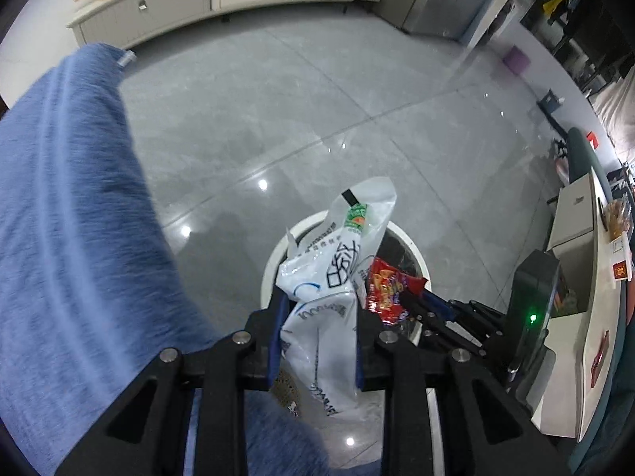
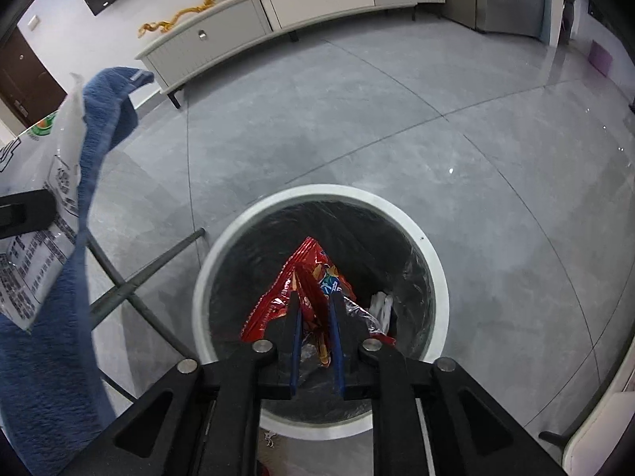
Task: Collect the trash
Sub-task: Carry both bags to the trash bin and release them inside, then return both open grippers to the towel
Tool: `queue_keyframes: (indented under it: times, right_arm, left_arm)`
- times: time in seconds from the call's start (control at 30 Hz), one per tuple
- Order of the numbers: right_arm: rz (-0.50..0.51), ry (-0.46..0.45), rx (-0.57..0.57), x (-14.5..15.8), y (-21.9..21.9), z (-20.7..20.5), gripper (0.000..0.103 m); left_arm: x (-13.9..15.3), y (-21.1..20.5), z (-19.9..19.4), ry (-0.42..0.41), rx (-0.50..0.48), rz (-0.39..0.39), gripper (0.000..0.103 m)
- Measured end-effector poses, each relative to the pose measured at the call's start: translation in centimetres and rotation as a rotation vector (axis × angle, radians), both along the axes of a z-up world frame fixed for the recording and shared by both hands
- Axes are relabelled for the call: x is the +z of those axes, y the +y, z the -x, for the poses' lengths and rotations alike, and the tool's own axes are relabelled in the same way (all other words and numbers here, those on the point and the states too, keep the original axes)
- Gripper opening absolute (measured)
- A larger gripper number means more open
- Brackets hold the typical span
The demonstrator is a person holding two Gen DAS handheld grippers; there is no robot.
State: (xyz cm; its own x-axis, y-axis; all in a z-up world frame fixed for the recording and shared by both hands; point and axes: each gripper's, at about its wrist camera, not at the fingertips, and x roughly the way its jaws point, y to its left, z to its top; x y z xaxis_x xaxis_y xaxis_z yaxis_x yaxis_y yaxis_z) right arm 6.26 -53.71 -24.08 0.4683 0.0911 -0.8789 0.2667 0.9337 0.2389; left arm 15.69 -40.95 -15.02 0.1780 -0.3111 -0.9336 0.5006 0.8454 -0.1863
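Observation:
A round bin with a white rim [image 2: 317,192] and a black liner stands on the grey floor right under my right gripper [image 2: 315,297]. Its blue pads hold a crumpled red snack wrapper [image 2: 278,297] over the bin's mouth. White paper [image 2: 383,305] lies inside. In the left wrist view my left gripper [image 1: 319,309] is shut on a white printed plastic bag [image 1: 329,261] above the bin's rim [image 1: 274,254]. The red wrapper [image 1: 387,289] and the right gripper [image 1: 420,301] sit just right of it. A blue cloth [image 1: 79,218] hangs at the left beside the bag.
A long white sideboard [image 2: 278,4] runs along the far wall. Grey metal bars [image 2: 158,261] cross left of the bin. At the right in the left wrist view stand a black device with a green light [image 1: 532,305], a white counter with boxes [image 1: 575,238] and a purple stool [image 1: 516,59].

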Motion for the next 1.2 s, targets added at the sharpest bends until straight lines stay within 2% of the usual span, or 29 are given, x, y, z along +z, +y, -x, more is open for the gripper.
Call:
queue_keyframes:
  times: [0.07,0.1,0.2,0.37,0.47,0.6,0.9,1.1,1.2]
  right_arm:
    - [0.002,0.015,-0.004,-0.8,-0.1,-0.4,0.018]
    - [0.002,0.021,-0.007,-1.1,-0.2,-0.5,0.027]
    - [0.009,0.025,-0.015,-1.4,-0.7,-0.6,0.038]
    - [0.020,0.033,-0.027,-1.4,-1.3,-0.4,0.039]
    - [0.031,0.031,-0.031,-0.8,-1.5,-0.1,0.039]
    - [0.068,0.017,-0.022,0.7,-1.0,0.1,0.039]
    - [0.167,-0.068,0.078,6.8,3.3,-1.4,0.039]
    - [0.206,-0.158,0.200,12.0,9.1,-3.2,0.039]
    - [0.215,-0.198,0.273,14.2,12.9,-4.3,0.039]
  left_arm:
    - [-0.8,-1.2,0.0,0.012,-0.012,-0.011,0.029]
    - [-1.1,-1.5,0.1,0.017,-0.016,-0.011,0.032]
    - [-1.7,-2.3,-0.5,0.031,-0.022,-0.011,0.045]
    - [-2.4,-2.7,-1.0,0.050,-0.024,0.003,0.046]
    - [-2.1,-1.6,-1.1,0.046,-0.021,0.020,0.046]
    - [-0.6,-0.2,-0.7,-0.017,-0.016,0.012,0.046]
    - [4.5,7.7,-0.1,-0.182,0.056,0.009,0.046]
    - [7.1,16.3,0.0,-0.260,0.164,0.009,0.046]
    - [8.2,21.9,0.1,-0.298,0.236,0.001,0.046]
